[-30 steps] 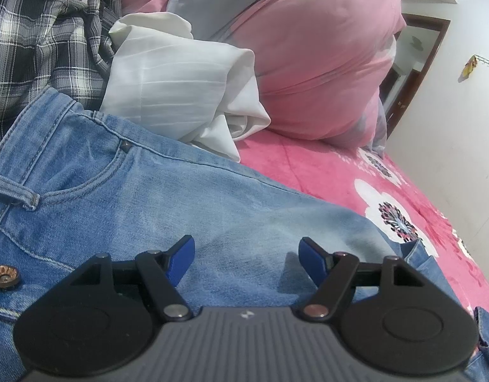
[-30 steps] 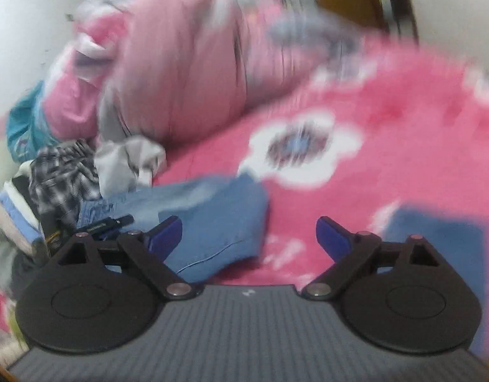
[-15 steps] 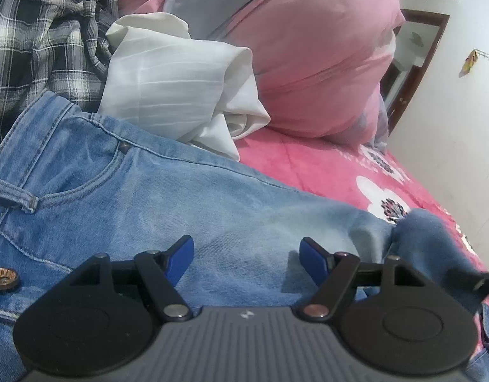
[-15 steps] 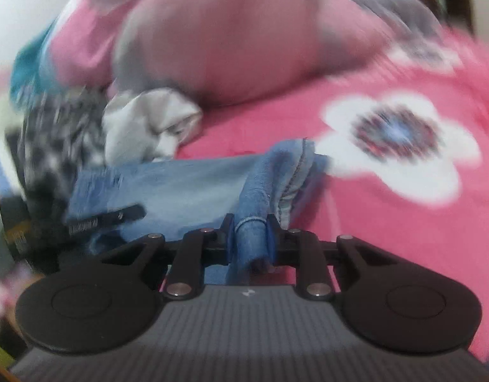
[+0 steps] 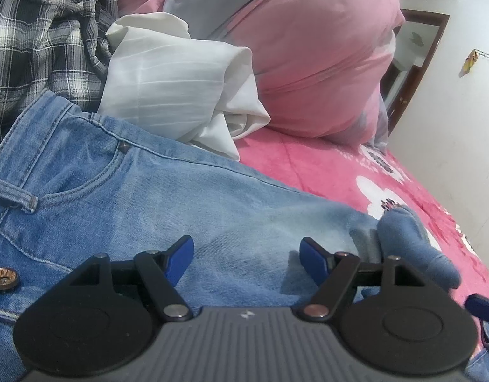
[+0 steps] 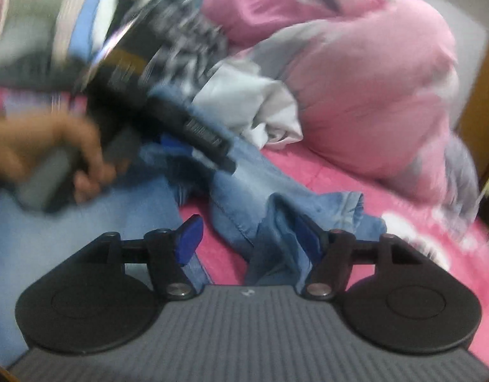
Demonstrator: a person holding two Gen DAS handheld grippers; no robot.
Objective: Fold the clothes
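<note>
Light blue jeans (image 5: 149,197) lie spread on the bed, waist and brass button at the left. My left gripper (image 5: 247,254) rests open just above the thigh cloth, nothing between its blue pads. The bunched leg end (image 5: 413,245) sits folded back at the right, with a fingertip (image 5: 483,308) of the other gripper beside it. In the blurred right wrist view my right gripper (image 6: 249,238) has its jaws opening. The crumpled leg end (image 6: 276,222) lies between them against the right pad, clear of the left pad. A hand (image 6: 53,149) holds the left gripper (image 6: 199,137) over the jeans.
A white garment (image 5: 174,82) and a grey plaid shirt (image 5: 37,41) are heaped behind the jeans' waist. A bulky pink and grey quilt (image 5: 308,47) fills the back. The pink floral bedsheet (image 5: 324,168) runs right to a white wall (image 5: 451,127).
The right gripper closed on the jeans' leg end, carried it towards the waist while rolling, and now has its jaws parted. The folded leg end came into the left view. The left gripper stayed put.
</note>
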